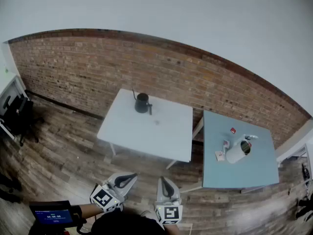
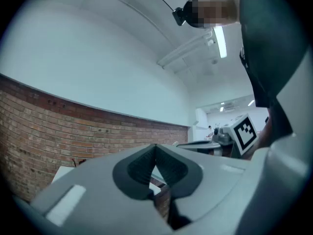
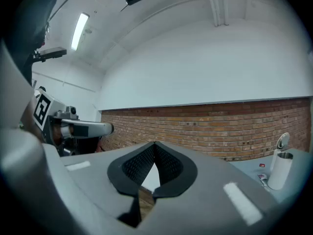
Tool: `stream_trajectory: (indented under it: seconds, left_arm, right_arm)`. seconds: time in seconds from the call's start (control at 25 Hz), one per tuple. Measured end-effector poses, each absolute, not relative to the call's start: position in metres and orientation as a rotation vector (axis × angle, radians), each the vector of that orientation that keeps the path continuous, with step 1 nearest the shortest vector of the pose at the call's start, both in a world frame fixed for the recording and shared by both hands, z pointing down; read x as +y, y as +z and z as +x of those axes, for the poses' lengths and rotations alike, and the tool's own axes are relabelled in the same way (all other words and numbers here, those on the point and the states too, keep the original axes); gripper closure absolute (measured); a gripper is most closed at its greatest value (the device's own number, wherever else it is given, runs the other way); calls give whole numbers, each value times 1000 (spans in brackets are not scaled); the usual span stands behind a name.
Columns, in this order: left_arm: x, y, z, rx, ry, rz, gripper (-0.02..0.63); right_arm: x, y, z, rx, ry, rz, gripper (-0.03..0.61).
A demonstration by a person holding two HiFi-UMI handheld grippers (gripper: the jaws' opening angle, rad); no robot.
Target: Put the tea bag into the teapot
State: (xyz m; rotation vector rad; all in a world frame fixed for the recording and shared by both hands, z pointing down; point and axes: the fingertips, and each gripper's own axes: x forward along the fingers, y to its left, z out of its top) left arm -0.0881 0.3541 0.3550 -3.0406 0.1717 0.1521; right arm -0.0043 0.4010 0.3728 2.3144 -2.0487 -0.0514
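Nothing picked yet: your left tongs (image 1: 128, 178) and right tongs (image 1: 164, 182) sit closed and empty, well back from the teapot (image 1: 142, 103); step in and locate the tea bag

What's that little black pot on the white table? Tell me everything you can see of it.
The small black teapot looks like dark matte metal, though it is too distant to be sure. It has a squat rounded body, a thin curved spout rising to the left and a handle jutting to the right. It stands upright near the far edge of the white square table, toward the brick wall. Only the tabletop touches it. Its lid cannot be made out.
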Motion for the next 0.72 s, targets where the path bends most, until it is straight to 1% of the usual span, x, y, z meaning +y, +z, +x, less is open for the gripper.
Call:
stream_trajectory:
  seconds: [0.16, 0.32, 0.44, 0.72]
  left_arm:
    - [391, 378, -115, 279, 78, -3272, 614]
    - [361, 387, -123, 530, 127, -3270, 614]
    - [360, 394, -125, 669, 162, -3285, 614]
    - [370, 389, -119, 675, 156, -3224, 614]
  right_arm:
    - [439, 388, -34, -2043, 99, 2244, 578]
    - [425, 382, -23, -1978, 75, 2282, 578]
    - [423, 373, -16, -1984, 15, 2311, 578]
    - [433, 380, -8, -1982, 38, 2381, 577]
